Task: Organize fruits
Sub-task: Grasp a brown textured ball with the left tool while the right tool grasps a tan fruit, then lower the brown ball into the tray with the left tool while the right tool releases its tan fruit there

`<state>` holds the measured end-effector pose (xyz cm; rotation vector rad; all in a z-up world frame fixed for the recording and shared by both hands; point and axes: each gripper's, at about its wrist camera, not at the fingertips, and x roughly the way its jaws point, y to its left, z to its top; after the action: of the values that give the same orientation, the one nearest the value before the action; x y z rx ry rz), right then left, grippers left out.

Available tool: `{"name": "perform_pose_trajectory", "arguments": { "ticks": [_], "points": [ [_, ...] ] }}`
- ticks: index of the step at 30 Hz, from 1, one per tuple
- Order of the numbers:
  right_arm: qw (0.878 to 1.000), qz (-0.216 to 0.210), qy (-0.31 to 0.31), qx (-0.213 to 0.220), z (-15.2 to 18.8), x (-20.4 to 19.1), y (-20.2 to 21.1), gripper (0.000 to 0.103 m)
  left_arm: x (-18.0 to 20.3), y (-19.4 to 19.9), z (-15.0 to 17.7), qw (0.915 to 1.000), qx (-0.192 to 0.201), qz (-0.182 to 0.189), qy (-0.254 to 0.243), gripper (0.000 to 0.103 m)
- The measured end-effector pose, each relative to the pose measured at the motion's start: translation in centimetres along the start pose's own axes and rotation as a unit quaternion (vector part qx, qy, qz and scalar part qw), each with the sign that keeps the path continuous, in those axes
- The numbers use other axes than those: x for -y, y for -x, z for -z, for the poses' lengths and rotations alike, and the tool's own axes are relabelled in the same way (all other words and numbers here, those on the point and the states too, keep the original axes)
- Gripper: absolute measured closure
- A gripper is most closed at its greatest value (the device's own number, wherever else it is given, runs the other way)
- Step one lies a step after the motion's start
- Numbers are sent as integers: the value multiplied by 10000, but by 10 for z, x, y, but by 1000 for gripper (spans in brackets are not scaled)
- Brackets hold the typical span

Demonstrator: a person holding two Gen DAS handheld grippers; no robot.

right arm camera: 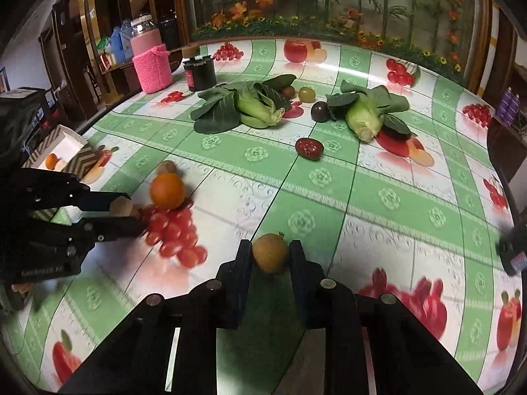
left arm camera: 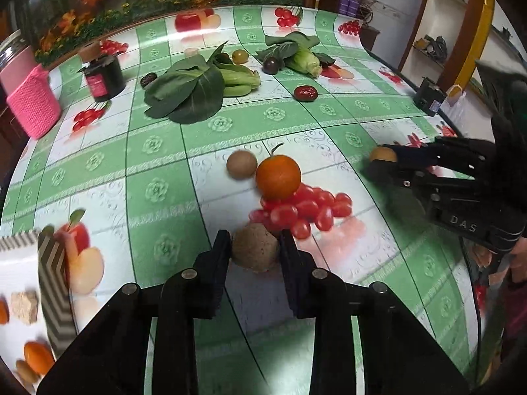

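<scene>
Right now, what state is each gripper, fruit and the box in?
Left gripper: jaws shut on tan lump.
Right gripper: jaws shut on brown fruit.
Orange: loose on table.
Box: open, partly filled.

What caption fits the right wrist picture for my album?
Right gripper pinches a small round brownish fruit on the green-checked fruit-print tablecloth.
</scene>
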<state>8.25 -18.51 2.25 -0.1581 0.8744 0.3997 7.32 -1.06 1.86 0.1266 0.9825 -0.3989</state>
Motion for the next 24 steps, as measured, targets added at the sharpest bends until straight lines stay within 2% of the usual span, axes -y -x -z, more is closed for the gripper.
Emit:
{"name": "perform_pose_trajectory", "arguments": {
  "ticks": [8, 13, 24],
  "points": [
    [9994, -203, 24, 286, 20, -24, 41, 79, -3, 48, 26, 9993, 255, 49, 277, 76],
    [9985, -384, 171, 343, 24, -53, 53, 79, -17, 79, 47, 9980, 390, 33, 503, 76],
    [9903, -918, 875, 575, 0, -139, 68, 80, -85, 147, 100, 9889, 682, -551, 1197, 76]
  ]
}}
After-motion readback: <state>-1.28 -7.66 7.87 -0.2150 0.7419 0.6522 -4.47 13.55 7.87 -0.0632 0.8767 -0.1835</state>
